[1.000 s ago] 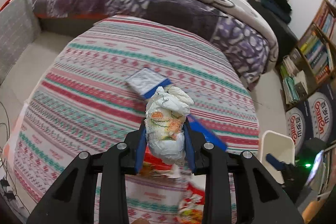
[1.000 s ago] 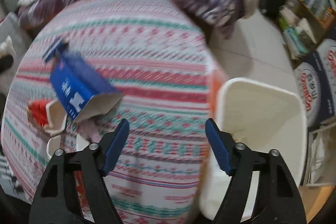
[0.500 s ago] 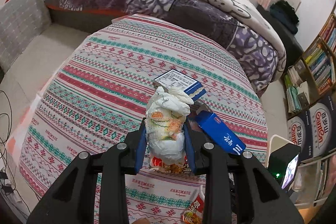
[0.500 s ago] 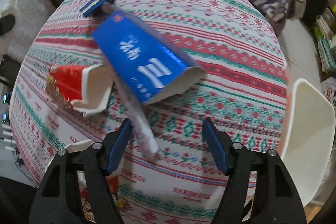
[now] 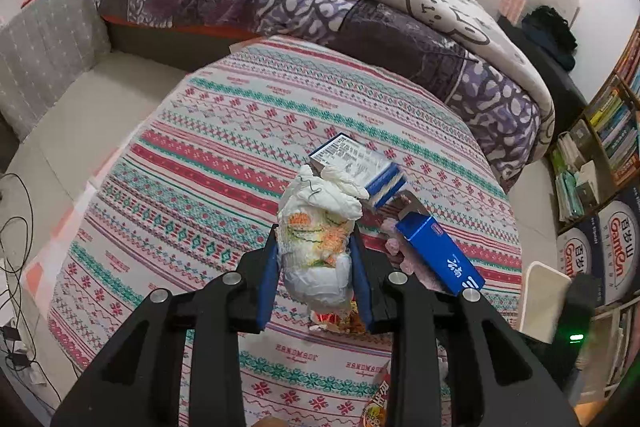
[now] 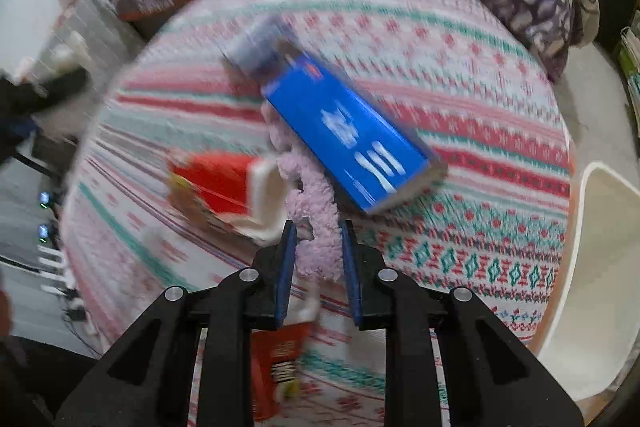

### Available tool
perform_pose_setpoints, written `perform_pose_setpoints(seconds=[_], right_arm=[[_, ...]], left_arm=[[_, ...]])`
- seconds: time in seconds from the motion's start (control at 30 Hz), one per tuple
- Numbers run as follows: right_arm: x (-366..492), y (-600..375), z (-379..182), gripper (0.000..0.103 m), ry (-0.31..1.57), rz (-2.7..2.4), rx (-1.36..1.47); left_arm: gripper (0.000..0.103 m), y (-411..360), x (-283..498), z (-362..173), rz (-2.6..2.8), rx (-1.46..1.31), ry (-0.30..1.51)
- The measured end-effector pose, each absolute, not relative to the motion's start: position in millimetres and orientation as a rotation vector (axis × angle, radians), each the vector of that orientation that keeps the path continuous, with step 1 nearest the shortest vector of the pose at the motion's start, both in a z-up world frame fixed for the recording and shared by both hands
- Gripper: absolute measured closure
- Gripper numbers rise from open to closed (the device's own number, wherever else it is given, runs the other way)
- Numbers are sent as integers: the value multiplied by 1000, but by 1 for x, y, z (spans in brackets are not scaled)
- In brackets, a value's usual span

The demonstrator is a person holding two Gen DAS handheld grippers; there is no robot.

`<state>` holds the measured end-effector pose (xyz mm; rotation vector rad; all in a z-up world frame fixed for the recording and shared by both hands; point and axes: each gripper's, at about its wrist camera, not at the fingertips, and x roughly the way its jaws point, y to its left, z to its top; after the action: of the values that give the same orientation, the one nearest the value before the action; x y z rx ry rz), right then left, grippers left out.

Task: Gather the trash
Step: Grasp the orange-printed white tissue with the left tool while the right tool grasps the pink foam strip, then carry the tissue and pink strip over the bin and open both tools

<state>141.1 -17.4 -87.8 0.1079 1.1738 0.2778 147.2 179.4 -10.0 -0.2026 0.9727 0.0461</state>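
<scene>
The left gripper [image 5: 316, 263] holds a crumpled white bag [image 5: 320, 239] between its jaws, at the centre of its frame, above the striped tablecloth [image 5: 224, 147]. The right gripper [image 6: 318, 259] has narrow jaws around a fluffy pink strip [image 6: 316, 219]; the blur hides whether they press it. Just above lies a blue box [image 6: 348, 135], with a white bin [image 6: 600, 267] at the right edge.

Each hand-held gripper [image 5: 314, 259] [image 6: 318, 251]: black frame, silver screws, blue finger pads.
</scene>
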Motion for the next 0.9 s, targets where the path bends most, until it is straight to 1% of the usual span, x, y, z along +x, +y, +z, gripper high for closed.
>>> perform_pose_setpoints(seconds=[0.23,0.47,0.9], right_arm=[[130,-12,-30,82,954,322,169],[123,-17,-6,82,791,280,145],[118,-50,4,81,720,188,180]], left_arm=[[71,177,142,5,59,-181,906],[71,168,138,16,61,-158,840],[71,128,132,19,40,-73,779]])
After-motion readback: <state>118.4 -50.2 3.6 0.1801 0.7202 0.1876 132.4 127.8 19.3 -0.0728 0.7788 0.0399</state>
